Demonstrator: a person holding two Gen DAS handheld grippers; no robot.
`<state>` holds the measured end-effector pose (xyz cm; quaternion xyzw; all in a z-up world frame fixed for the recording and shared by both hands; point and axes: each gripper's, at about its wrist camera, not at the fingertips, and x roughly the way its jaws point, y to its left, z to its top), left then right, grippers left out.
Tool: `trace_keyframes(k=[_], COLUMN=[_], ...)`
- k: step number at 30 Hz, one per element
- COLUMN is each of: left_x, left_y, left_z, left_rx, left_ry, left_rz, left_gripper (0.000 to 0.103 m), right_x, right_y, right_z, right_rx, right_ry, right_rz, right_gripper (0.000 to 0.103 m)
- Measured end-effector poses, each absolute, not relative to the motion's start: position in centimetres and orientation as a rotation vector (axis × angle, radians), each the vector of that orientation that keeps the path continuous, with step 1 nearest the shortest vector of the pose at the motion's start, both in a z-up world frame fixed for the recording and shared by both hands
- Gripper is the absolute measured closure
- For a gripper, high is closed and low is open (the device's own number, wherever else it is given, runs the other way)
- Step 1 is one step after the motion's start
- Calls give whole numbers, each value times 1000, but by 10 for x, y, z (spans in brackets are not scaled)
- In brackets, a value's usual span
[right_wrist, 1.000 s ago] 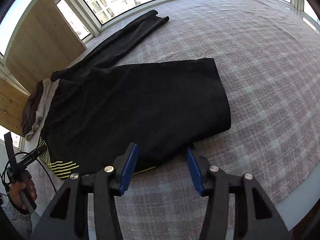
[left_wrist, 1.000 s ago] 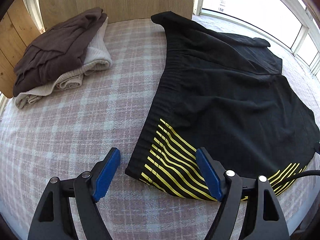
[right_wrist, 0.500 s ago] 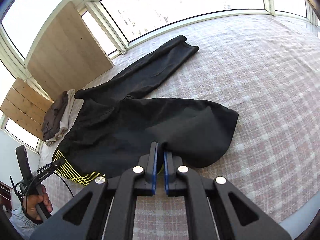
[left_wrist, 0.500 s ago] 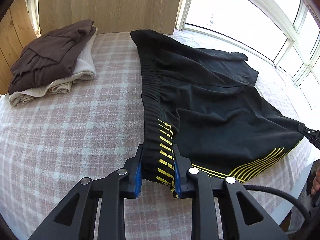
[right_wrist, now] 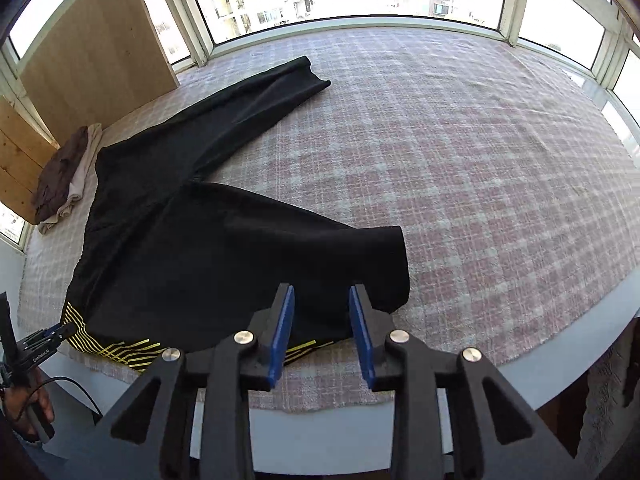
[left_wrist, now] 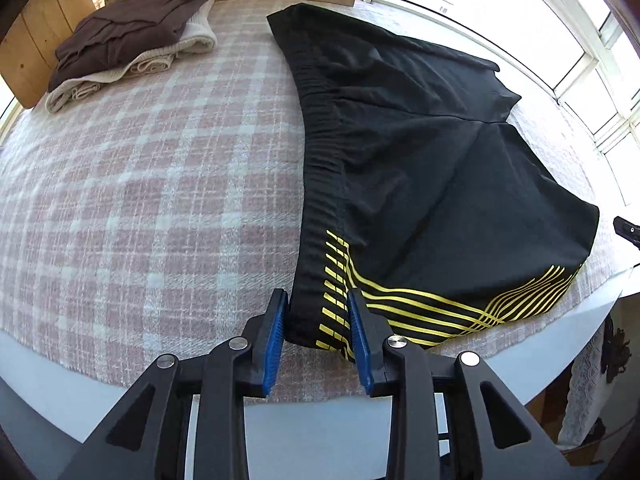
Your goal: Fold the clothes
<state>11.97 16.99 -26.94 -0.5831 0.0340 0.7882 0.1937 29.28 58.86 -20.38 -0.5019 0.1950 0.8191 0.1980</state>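
Black trousers (left_wrist: 440, 168) with yellow stripes lie spread on the plaid blanket (left_wrist: 160, 200), legs apart. My left gripper (left_wrist: 318, 336) is at the striped waistband corner by the near table edge. Its jaws are opening, the corner still sits between the blue pads (left_wrist: 274, 340), and they no longer squeeze it. In the right wrist view the trousers (right_wrist: 208, 248) lie with one leg bent towards me. My right gripper (right_wrist: 322, 328) hovers over that leg's lower edge, its jaws opening, with the cloth lying below them. A hand (right_wrist: 28, 412) holds the left gripper (right_wrist: 44, 344) at the far left.
A folded brown and cream pile (left_wrist: 132, 32) sits at the blanket's far left corner against wooden boards (right_wrist: 96, 60). Windows ring the far side. The table's white edge (left_wrist: 100, 376) runs just below both grippers. Bare blanket (right_wrist: 480, 180) stretches to the right of the trousers.
Both grippers closed on the trousers half a second ago and now stand apart again. The trousers were dragged towards the near edge, and the near leg bunched up. The right gripper has risen.
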Motion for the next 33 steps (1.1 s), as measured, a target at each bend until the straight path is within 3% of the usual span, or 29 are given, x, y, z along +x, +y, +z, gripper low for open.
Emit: trace_keyframes(k=[2, 8, 14, 19, 20, 21, 22, 26, 29, 31, 33], left_x=[123, 118, 112, 104, 104, 104, 104, 105, 106, 105, 106], left_y=[162, 163, 176, 169, 165, 162, 160, 151, 146, 146, 144], left_z=[-269, -251, -230, -221, -220, -219, -217, -209, -207, -206, -203], left_rx=[-1649, -1608, -1533, -1529, -1530, -1528, -1523, -1503, -1495, -1496, -1472], left_ry=[91, 154, 187, 174, 172, 168, 158, 103, 72, 63, 60], left_rz=[2227, 2281, 2323, 2373, 2378, 2384, 2393, 2429, 2438, 2431, 2434], left_gripper=[58, 48, 46, 46, 46, 46, 46, 46, 46, 46, 46], right_x=[310, 321, 322, 309, 303, 293, 282, 209, 164, 139, 141], right_y=[597, 606, 633, 628, 625, 620, 614, 571, 525, 494, 478], right_z=[-215, -252, -279, -281, -281, -280, -277, -228, -193, -172, -160], right_rx=[-1416, -1488, -1458, -1380, -1379, -1389, -1398, -1357, -1349, -1349, -1327], right_ry=[559, 581, 727, 949, 983, 996, 1004, 837, 703, 614, 535], right_rz=[2240, 2185, 2210, 2290, 2292, 2298, 2308, 2499, 2666, 2766, 2800], right_gripper=[71, 71, 71, 63, 72, 89, 94, 94, 91, 82, 47])
